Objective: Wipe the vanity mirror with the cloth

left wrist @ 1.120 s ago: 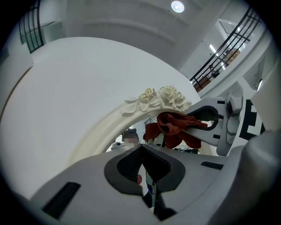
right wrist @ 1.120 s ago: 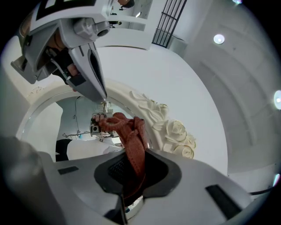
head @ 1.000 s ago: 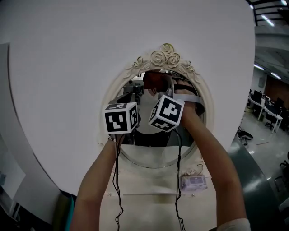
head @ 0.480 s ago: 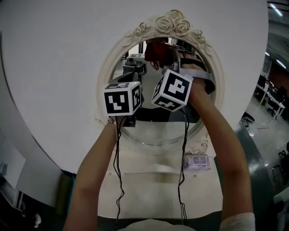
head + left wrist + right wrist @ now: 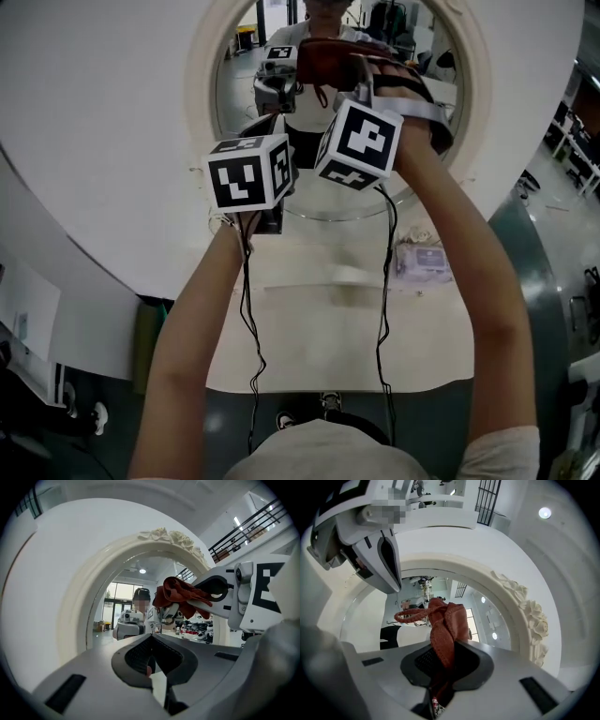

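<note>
Above tabletop (image 5: 319, 337), at vanity mirror (image 5: 234, 94), right hand-held gripper (image 5: 444, 654) pinching red cloth (image 5: 444, 623), left hand-held gripper (image 5: 152, 652) closed, empty

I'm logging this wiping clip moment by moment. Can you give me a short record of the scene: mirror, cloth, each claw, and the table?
mirror: rounded, in a cream frame with roses on top
cloth: red, bunched, held up at the mirror; whether it touches cannot be told
right claw: shut on the cloth
left claw: shut, empty, beside the right claw, facing the mirror
table: pale top below the mirror, with a small packet lying on it
</note>
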`<action>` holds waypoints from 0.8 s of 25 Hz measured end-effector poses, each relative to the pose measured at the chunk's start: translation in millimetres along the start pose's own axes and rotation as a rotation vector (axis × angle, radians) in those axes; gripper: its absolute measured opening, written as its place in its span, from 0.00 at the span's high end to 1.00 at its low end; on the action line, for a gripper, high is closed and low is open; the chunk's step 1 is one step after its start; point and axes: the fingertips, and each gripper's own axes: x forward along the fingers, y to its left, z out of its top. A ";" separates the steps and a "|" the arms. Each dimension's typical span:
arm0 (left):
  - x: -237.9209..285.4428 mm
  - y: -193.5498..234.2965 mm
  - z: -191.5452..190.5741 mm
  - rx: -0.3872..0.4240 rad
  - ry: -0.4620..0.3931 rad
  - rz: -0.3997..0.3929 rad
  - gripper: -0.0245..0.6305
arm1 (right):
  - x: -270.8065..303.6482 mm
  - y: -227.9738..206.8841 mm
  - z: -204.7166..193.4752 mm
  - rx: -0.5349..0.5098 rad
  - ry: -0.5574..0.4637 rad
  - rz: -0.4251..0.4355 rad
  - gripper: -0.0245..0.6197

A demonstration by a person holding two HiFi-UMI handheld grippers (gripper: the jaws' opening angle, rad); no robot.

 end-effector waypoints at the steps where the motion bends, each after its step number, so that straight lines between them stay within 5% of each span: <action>1: 0.2 1.7 -11.8 -0.008 0.018 0.004 0.95 | -0.4 9.4 -0.1 -0.002 -0.001 0.009 0.87; 20: -28.7 6.3 -241.8 -0.089 0.298 0.035 0.95 | -32.2 249.2 -18.5 0.049 0.023 0.277 0.87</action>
